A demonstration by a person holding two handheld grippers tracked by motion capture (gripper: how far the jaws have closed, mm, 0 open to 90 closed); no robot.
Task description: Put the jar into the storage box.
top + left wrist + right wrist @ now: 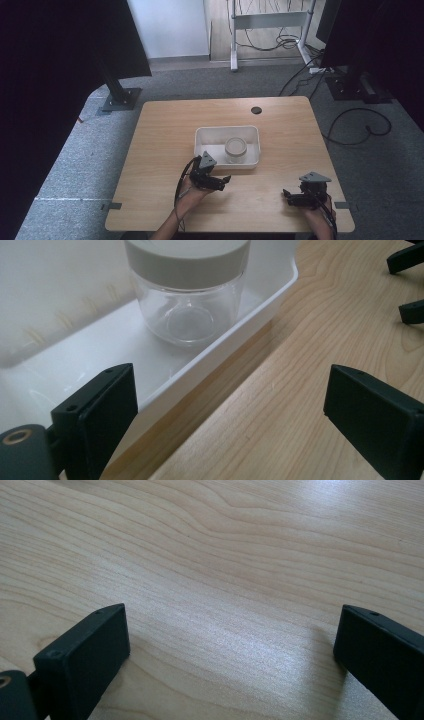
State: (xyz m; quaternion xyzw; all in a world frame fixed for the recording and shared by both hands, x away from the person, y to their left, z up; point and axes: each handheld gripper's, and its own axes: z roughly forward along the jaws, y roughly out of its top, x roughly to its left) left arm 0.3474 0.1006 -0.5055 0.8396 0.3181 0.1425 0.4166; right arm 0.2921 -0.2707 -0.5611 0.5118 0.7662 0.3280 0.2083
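The thing in hand looks to be the small clear round jar with a grey screw lid (pixel 235 149), which stands upright in the shallow white rectangular plastic tray (pixel 202 135) at the centre of the light wooden bench (pixel 160 125). Within the tray the jar sits toward 4 o'clock, close to the near wall and apart from the left end. Nothing else lies in the tray, and the jar itself appears empty: in the left gripper view its clear wall (pixel 187 315) shows the tray floor straight through.

I judge it light and rigid, glass or hard plastic, so it could crack or chip if knocked against the tray rim (pixel 235 322). The smooth wall is likely slippery; the matt lid (pixel 187 262) should give the better hold, taken across its 2 opposite sides, or the body just below the lid.

The left claw (pixel 227 179) hovers just outside the tray's near wall, at about 7 o'clock from the jar, its jaws spread wide and holding nothing; it is angled toward the jar. The right claw (pixel 285 195) rests low over bare bench at 4 o'clock from the tray, well apart from it, jaws likewise wide and empty.
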